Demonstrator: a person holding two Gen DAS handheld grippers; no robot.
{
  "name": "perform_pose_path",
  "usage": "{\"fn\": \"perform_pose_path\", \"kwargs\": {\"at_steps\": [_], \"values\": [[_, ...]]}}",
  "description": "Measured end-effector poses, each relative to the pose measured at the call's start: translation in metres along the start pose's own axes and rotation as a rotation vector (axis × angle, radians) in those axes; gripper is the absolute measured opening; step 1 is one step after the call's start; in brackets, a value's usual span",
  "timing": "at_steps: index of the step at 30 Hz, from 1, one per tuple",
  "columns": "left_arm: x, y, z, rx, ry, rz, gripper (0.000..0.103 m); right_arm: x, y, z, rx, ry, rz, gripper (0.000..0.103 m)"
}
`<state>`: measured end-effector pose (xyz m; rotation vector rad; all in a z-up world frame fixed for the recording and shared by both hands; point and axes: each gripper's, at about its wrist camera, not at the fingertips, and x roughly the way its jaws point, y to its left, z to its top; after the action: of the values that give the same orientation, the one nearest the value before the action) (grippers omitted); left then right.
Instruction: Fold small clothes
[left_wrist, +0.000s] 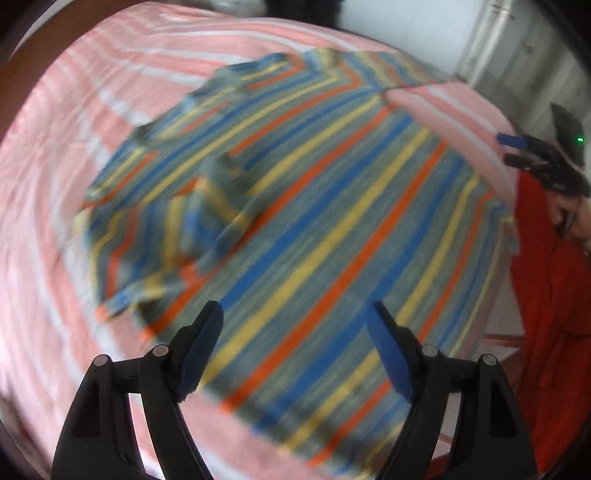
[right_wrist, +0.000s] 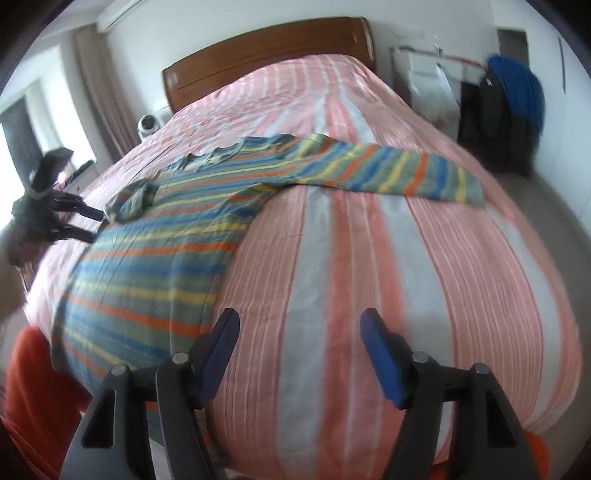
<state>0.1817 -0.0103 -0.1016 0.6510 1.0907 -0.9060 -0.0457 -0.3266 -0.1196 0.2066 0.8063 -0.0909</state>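
A small long-sleeved shirt (left_wrist: 314, 206) with blue, yellow, orange and grey-green stripes lies spread on the bed. In the left wrist view one sleeve (left_wrist: 147, 251) is folded in over its body. My left gripper (left_wrist: 295, 314) is open and empty, hovering over the shirt's edge. In the right wrist view the shirt (right_wrist: 177, 229) lies to the left, its other sleeve (right_wrist: 391, 173) stretched out to the right. My right gripper (right_wrist: 299, 321) is open and empty above the bedcover, just right of the shirt's hem. The left gripper (right_wrist: 92, 221) shows there at the shirt's far left edge.
The bed has a pink and white striped cover (right_wrist: 424, 277) and a brown wooden headboard (right_wrist: 266, 55). A person in red clothing (left_wrist: 546, 295) stands at the bed's edge. A white cabinet (right_wrist: 424, 81) and dark items with a blue cloth (right_wrist: 517, 92) stand by the far wall.
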Motion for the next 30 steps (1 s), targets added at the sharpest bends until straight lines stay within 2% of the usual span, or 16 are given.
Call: {"fn": "perform_pose_path", "kwargs": {"at_steps": [3,5,6,7,10,11,12,13,14,15,16,19,22,23,26,30], "values": [[-0.010,0.026,0.003,-0.128,-0.040,0.058,0.082,0.009,0.000,-0.003,0.026,0.006,0.015,0.067],[-0.009,0.041,0.017,-0.198,-0.068,0.070,0.082,0.013,-0.002,-0.007,0.048,0.028,0.020,0.067],[-0.007,0.040,0.024,-0.193,-0.072,0.069,0.082,0.015,-0.003,-0.009,0.051,0.033,0.015,0.067],[-0.003,0.039,0.029,-0.160,-0.070,0.072,0.082,0.016,-0.002,-0.010,0.043,0.032,0.009,0.067],[0.027,0.007,0.047,0.069,-0.005,0.184,0.080,0.014,0.002,-0.013,0.019,0.033,-0.001,0.068],[0.039,0.001,0.049,0.122,0.038,0.206,0.070,0.013,0.002,-0.013,0.022,0.032,0.002,0.068],[0.056,-0.002,0.052,0.150,0.090,0.212,0.052,0.012,0.001,-0.014,0.027,0.033,0.005,0.068],[0.059,0.004,0.049,0.143,0.113,0.207,0.041,0.012,0.000,-0.014,0.032,0.032,0.007,0.068],[0.067,0.009,0.052,0.109,0.135,0.200,0.014,0.012,0.000,-0.015,0.033,0.031,0.007,0.068],[0.068,0.018,0.052,0.050,0.128,0.201,0.004,0.012,0.000,-0.015,0.033,0.030,0.008,0.068],[0.063,0.025,0.052,-0.006,0.095,0.198,0.003,0.012,0.000,-0.015,0.032,0.029,0.008,0.068],[0.017,0.068,0.042,-0.276,-0.108,0.177,0.003,0.012,0.000,-0.016,0.034,0.028,0.010,0.068],[-0.040,0.132,0.000,-0.627,-0.286,0.226,0.003,0.011,-0.001,-0.017,0.038,0.026,0.015,0.068],[-0.061,0.159,-0.029,-0.795,-0.337,0.278,0.003,0.011,-0.001,-0.017,0.040,0.025,0.017,0.068],[-0.085,0.196,-0.096,-1.084,-0.346,0.421,0.003,0.011,-0.001,-0.017,0.043,0.022,0.020,0.068],[-0.064,0.200,-0.146,-1.198,-0.255,0.441,0.003,0.014,-0.001,-0.018,0.043,0.026,0.015,0.069]]}}
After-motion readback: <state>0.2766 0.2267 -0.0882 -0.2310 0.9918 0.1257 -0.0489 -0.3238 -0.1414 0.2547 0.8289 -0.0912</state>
